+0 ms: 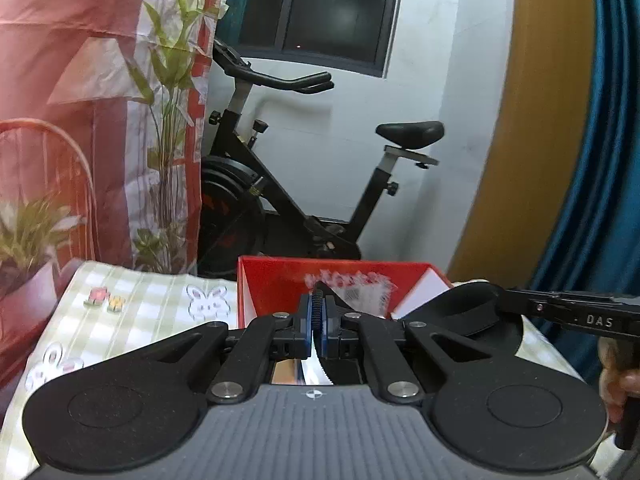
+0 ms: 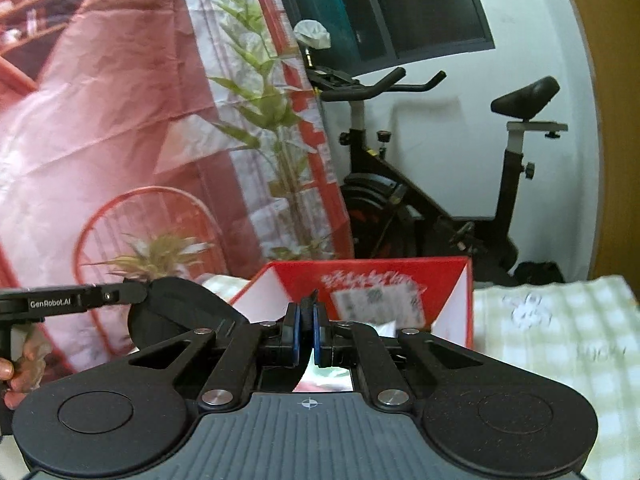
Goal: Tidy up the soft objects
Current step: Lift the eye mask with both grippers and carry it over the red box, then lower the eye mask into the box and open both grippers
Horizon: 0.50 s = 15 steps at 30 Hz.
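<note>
A red box (image 1: 288, 284) with white inner walls and a printed label stands on the table ahead of both grippers; it also shows in the right wrist view (image 2: 400, 280). My left gripper (image 1: 318, 318) is shut, blue pads pressed together with nothing between them, just before the box. My right gripper (image 2: 307, 330) is shut too, holding nothing, in front of the box. The right gripper's body (image 1: 576, 316) shows at the right of the left wrist view; the left gripper's body (image 2: 80, 300) shows at the left of the right wrist view. No soft object is visible.
A green checked tablecloth with rabbit prints (image 1: 160, 304) covers the table (image 2: 560, 340). A black exercise bike (image 1: 280, 184) stands behind against a white wall. A red printed backdrop with plants (image 1: 80, 120) hangs at the left. A blue curtain (image 1: 600, 160) hangs at the right.
</note>
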Tool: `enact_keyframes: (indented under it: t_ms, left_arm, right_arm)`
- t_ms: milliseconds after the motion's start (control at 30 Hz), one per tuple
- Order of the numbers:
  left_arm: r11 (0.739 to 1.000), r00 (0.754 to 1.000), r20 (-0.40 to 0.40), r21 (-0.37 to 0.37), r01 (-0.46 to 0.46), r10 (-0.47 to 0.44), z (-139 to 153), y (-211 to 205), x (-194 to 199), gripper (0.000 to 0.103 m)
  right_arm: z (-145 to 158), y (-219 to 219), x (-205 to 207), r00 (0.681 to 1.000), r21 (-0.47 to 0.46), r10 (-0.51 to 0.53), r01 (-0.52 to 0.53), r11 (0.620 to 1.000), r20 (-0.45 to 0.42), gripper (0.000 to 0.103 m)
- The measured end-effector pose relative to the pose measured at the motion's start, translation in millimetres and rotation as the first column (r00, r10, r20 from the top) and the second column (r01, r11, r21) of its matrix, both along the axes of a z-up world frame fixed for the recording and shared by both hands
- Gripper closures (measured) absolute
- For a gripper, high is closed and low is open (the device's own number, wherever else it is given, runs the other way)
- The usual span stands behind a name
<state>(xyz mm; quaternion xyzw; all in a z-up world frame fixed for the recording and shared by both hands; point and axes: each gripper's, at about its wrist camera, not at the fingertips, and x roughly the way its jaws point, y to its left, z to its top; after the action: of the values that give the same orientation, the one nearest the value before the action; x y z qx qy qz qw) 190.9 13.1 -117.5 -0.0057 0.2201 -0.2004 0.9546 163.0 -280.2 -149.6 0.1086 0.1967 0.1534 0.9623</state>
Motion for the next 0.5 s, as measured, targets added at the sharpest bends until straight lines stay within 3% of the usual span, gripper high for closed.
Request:
enact_keyframes:
  t_ms: [333, 433, 500]
  left_arm:
    - [0.988, 0.995, 0.019, 0.121, -0.097, 0.096, -24.6, -50.1, 86.8, 0.098]
    - [0.984, 0.995, -0.014, 0.148, -0.096, 0.099, -34.4, -59.2, 107.5, 0.098]
    - [0.985, 0.992, -0.079, 0.152, -0.081, 0.094, -41.4, -61.0, 119.2, 0.098]
  right_arm:
    - [-21.5, 4.8, 105.8, 0.992, -0.109, -0.100, 0.091, 0.990, -0.080, 0.097]
    - [-34.2, 6.5, 128.4, 0.984, -0.131, -0.118, 0.101, 0.986, -0.131, 0.097]
    - [-43.1, 7.5, 139.6, 0.979, -0.150, -0.131, 0.107, 0.983, -0.158, 0.097]
